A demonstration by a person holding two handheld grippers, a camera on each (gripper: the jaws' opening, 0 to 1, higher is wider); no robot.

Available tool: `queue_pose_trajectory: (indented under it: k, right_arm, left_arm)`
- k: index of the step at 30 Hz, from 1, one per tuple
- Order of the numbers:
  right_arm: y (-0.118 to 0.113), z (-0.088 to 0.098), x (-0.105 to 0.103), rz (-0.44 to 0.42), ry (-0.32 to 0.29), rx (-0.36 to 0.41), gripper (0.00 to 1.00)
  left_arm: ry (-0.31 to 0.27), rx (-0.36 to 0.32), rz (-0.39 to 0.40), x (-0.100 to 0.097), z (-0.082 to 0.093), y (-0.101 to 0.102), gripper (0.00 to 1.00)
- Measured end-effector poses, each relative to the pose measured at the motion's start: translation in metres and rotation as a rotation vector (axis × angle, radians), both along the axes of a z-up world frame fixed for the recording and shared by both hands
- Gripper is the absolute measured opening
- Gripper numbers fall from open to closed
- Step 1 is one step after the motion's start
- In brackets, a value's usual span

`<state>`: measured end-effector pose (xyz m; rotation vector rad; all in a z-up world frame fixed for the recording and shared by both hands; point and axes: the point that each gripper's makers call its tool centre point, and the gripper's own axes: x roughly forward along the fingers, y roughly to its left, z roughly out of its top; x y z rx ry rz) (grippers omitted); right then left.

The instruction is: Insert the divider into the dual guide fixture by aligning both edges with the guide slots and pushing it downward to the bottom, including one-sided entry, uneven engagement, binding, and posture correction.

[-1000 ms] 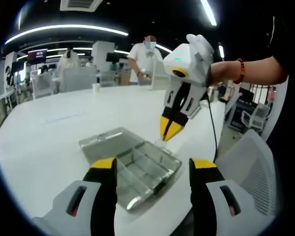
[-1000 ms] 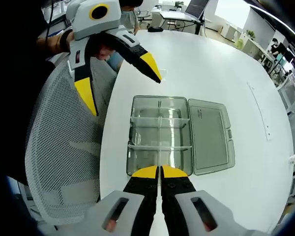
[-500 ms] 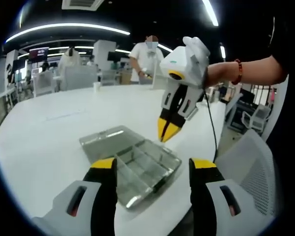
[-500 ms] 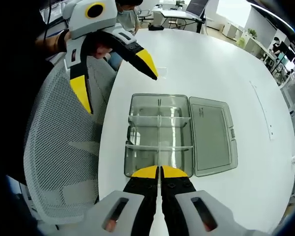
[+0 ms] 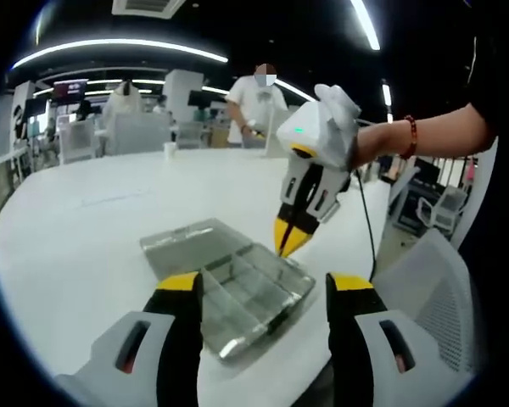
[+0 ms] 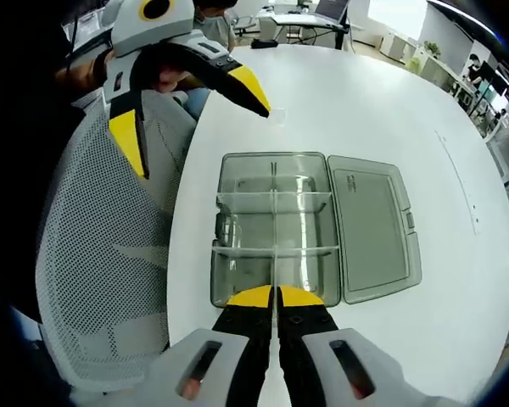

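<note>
Dividers already stand inside the clear organizer box on the white table, its lid folded flat beside it: the right gripper view, looking straight down, shows one long partition running the length of the box and two cross partitions meeting it, making six compartments. Whether any of these is the divider now being worked, and whether it has reached the bottom of its guide slots, cannot be told from either picture; by the look of things the seating push and any correction of tilt are what remains. The right tool hangs just above the near end of the box, over the long partition, its yellow tips pressed together; a thin clear piece could be pinched between them, but the pictures do not settle that. The left tool is held back from the box with its jaws spread wide and nothing between them. The left gripper view adds the side-on angle, with the right tool pointing down at the far edge of the box, tips just above the rim. The right gripper view adds the layout within the box and a mesh chair beside the table.
</note>
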<state>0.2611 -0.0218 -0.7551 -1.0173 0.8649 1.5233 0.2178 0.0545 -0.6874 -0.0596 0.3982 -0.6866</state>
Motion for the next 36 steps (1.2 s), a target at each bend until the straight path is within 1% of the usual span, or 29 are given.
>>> queue_pose_trajectory:
  k: [9,16,22,25,26,32,36]
  right_arm:
    - [0.000,-0.005,0.000,0.005,0.001,-0.008,0.00]
    - [0.000,-0.015,-0.001,0.006,-0.012,-0.013,0.00]
    - [0.000,-0.019,-0.001,0.007,-0.021,-0.015,0.00]
    - [0.000,-0.021,-0.001,0.005,-0.023,-0.015,0.00]
    - [0.000,-0.022,-0.001,0.006,-0.027,-0.014,0.00]
    - [0.001,-0.025,-0.001,0.006,-0.032,-0.011,0.00]
    - [0.000,-0.025,-0.001,-0.015,-0.036,0.011,0.00]
  left_arm:
    - [0.008,-0.001,0.006,-0.002,-0.002,0.001,0.58]
    - [0.011,0.008,0.005,-0.002,-0.001,0.001,0.58]
    - [0.018,0.014,0.011,-0.003,-0.001,0.003,0.57]
    - [0.019,-0.005,0.022,-0.002,0.003,0.002,0.57]
    - [0.018,-0.001,0.023,-0.002,0.003,0.002,0.57]
    - [0.033,0.019,0.033,-0.003,-0.001,0.002,0.57]
    - [0.049,0.021,0.050,-0.004,-0.003,0.004,0.57]
